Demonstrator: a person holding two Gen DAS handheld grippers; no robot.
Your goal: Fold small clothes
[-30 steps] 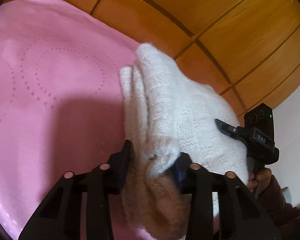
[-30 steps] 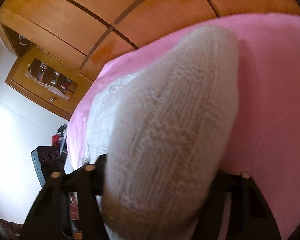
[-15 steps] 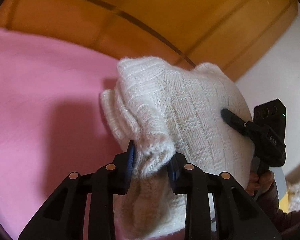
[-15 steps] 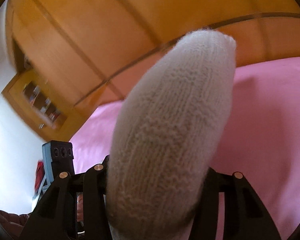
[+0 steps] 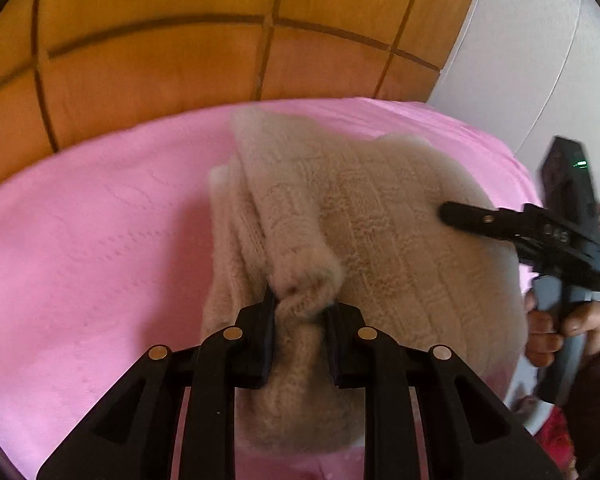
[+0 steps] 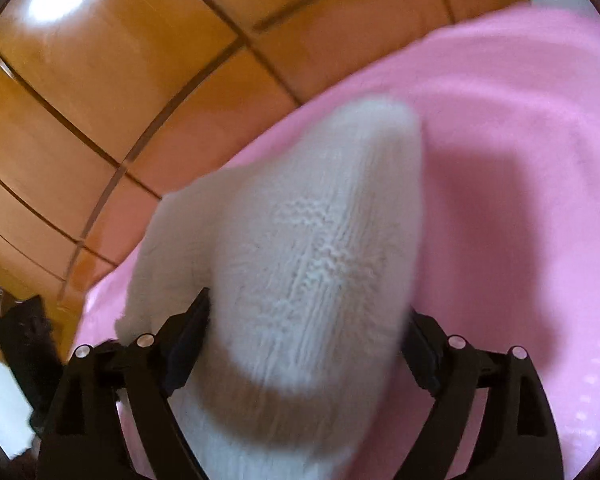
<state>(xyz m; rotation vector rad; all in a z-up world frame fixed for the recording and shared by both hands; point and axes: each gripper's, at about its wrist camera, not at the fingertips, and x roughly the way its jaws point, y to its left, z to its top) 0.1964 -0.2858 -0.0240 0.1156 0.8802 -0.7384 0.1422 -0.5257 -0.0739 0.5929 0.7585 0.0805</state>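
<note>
A cream knitted garment [image 5: 380, 220], folded into a thick bundle, hangs just above the pink bedspread [image 5: 100, 240]. My left gripper [image 5: 300, 304] pinches a bunched fold at the bundle's near edge, and its jaws are closing further. In the right wrist view the same knitted garment [image 6: 312, 220] fills the gap of my right gripper [image 6: 306, 332]. Those jaws are opening wide, and the pads no longer squeeze the knit. From the left wrist view, one right finger [image 5: 472, 218] lies on top of the bundle and the other is hidden beneath. A person's hand [image 5: 556, 328] holds that tool.
Orange wooden panelling [image 5: 180, 60] rises behind the bed, with a white wall [image 5: 520, 40] to its right. The pink bedspread [image 6: 520, 160] stretches right of the bundle. My left tool [image 6: 24, 340] shows as a dark blur at the lower left.
Both grippers swung sideways across the bed with the garment between them. The right jaws spread wider around the knit. The left jaws tightened on the fold.
</note>
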